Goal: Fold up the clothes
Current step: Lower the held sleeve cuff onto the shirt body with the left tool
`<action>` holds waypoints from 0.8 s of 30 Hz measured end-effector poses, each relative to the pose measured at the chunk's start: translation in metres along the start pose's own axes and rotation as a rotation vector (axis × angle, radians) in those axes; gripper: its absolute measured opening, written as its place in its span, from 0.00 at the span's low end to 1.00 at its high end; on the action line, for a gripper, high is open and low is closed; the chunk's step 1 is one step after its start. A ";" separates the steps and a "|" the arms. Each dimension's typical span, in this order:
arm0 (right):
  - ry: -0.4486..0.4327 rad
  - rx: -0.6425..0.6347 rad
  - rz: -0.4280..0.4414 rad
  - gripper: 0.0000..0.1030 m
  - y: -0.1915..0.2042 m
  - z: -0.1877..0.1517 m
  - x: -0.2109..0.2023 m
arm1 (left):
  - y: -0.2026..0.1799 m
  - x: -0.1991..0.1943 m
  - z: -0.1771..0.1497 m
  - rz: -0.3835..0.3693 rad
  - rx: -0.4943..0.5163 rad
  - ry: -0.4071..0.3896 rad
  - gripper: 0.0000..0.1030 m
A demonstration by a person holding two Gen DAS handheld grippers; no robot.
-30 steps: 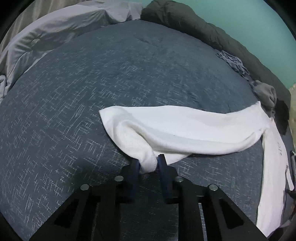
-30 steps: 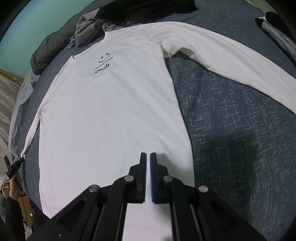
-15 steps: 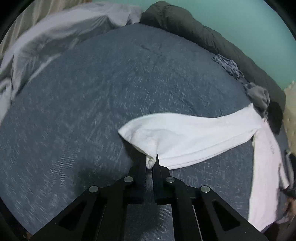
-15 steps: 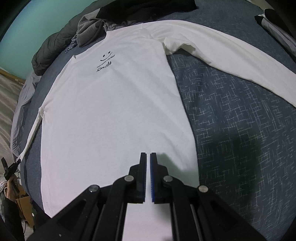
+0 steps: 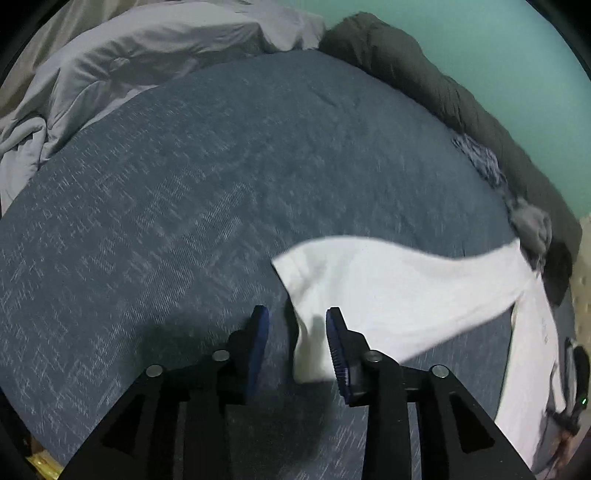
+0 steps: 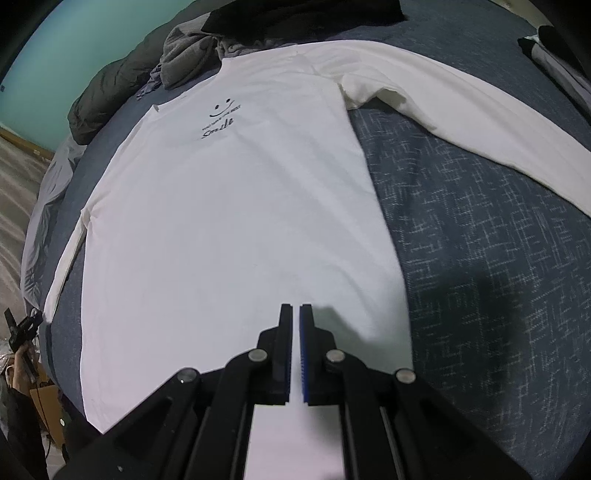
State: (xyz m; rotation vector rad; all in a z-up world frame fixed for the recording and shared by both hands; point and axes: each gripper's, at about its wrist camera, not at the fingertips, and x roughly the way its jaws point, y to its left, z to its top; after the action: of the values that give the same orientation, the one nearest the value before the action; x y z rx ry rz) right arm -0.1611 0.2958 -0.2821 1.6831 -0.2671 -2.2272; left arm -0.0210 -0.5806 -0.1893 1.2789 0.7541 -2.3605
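White long-sleeve cotton shirt [image 6: 236,236] w/ small black smiley + "Smile" print [image 6: 218,120] lies flat, front up, on the dark blue cross-hatch bedspread [image 6: 480,258]; collar toward the far edge of the bed, hem toward the near edge. One sleeve [image 6: 461,110] stretches out straight across the bedspread to the right side of the right wrist view. The other sleeve runs along the bed's left edge in that view.

Left gripper [image 5: 297,336]: jaws spread wide, blue pads apart. The sleeve cuff [image 5: 310,350] sits between them, a bit blurred, not pinched; can't tell if it touches the right pad. Rest of that sleeve runs off right to the shirt body.

Right gripper [image 6: 295,350]: jaws pressed nearly together, thin gap only, nothing in them, over the shirt's lower part near the hem.

Along the far edge of the bed: rolled dark olive blanket [image 5: 424,77], crumpled light grey duvet [image 5: 129,48] at the far left corner, small heap of grey clothes [image 6: 184,48] by the collar. Teal wall [image 5: 480,33] behind.
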 end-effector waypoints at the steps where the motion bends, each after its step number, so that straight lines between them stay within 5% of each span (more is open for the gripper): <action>1: 0.001 -0.003 0.002 0.03 0.002 0.000 0.001 | 0.001 0.005 0.003 0.004 -0.004 0.003 0.37; 11: 0.002 -0.056 -0.007 0.03 0.023 0.007 0.005 | 0.010 0.043 0.022 -0.006 -0.061 -0.002 0.35; 13: -0.001 -0.055 -0.008 0.03 0.023 0.008 0.006 | 0.006 0.044 0.022 -0.007 -0.033 -0.003 0.08; 24: 0.005 -0.054 -0.004 0.03 0.013 -0.006 -0.001 | 0.002 0.030 0.032 0.082 0.036 -0.082 0.06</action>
State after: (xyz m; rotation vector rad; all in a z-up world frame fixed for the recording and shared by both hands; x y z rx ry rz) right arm -0.1532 0.2843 -0.2782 1.6618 -0.2007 -2.2126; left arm -0.0566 -0.6027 -0.2006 1.1964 0.6249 -2.3543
